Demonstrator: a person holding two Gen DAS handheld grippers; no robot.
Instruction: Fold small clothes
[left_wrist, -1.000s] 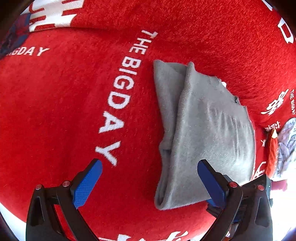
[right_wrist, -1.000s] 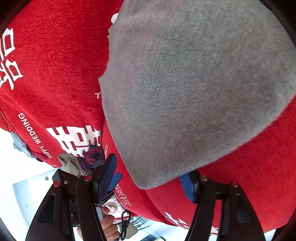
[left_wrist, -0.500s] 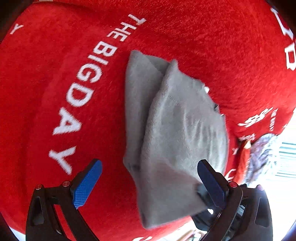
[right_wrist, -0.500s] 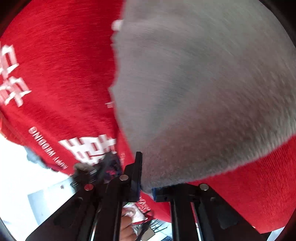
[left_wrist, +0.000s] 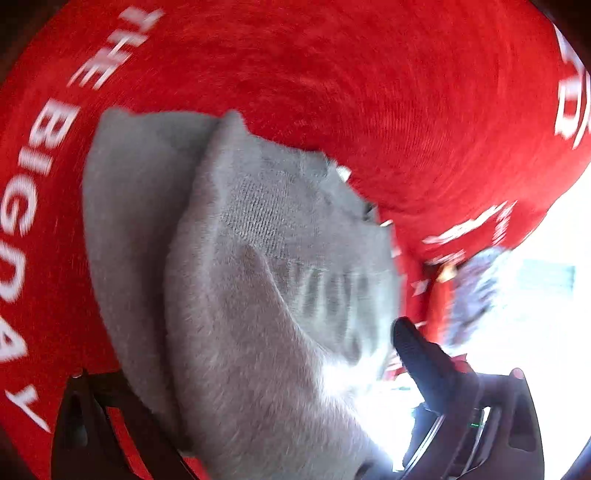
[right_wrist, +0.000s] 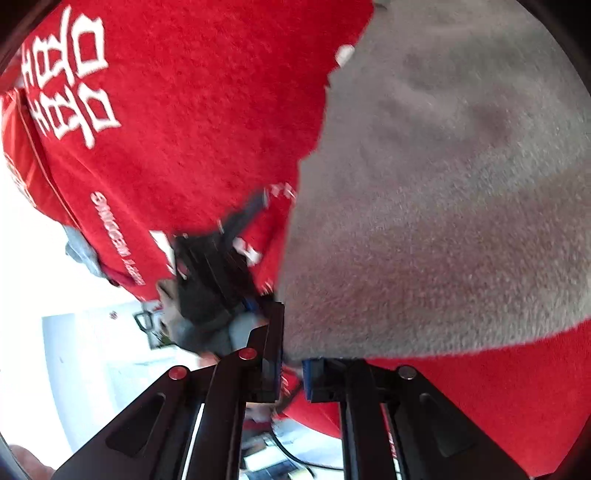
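A grey fleecy garment (left_wrist: 258, 295), folded in layers, lies on a red cloth (left_wrist: 369, 92) with white lettering. My left gripper (left_wrist: 255, 354) straddles its near end and its jaws are closing. The garment fills the gap and covers the left finger, while the dark right finger (left_wrist: 413, 347) stands at the garment's right edge. In the right wrist view the same grey garment (right_wrist: 443, 221) fills the right half. My right gripper (right_wrist: 291, 362) is shut on its near corner, which is raised off the red cloth (right_wrist: 184, 129). The left gripper's dark body (right_wrist: 210, 273) shows blurred at the garment's left edge.
The red cloth ends close on the right in the left wrist view, with bright white room beyond. A bluish-grey patterned garment (left_wrist: 476, 291) lies at that edge. Another grey piece (right_wrist: 79, 251) hangs at the cloth's left edge in the right wrist view.
My left gripper has moved in over the grey garment, which now sits between its fingers. My right gripper has gone from open to shut on the garment's corner and risen a little.
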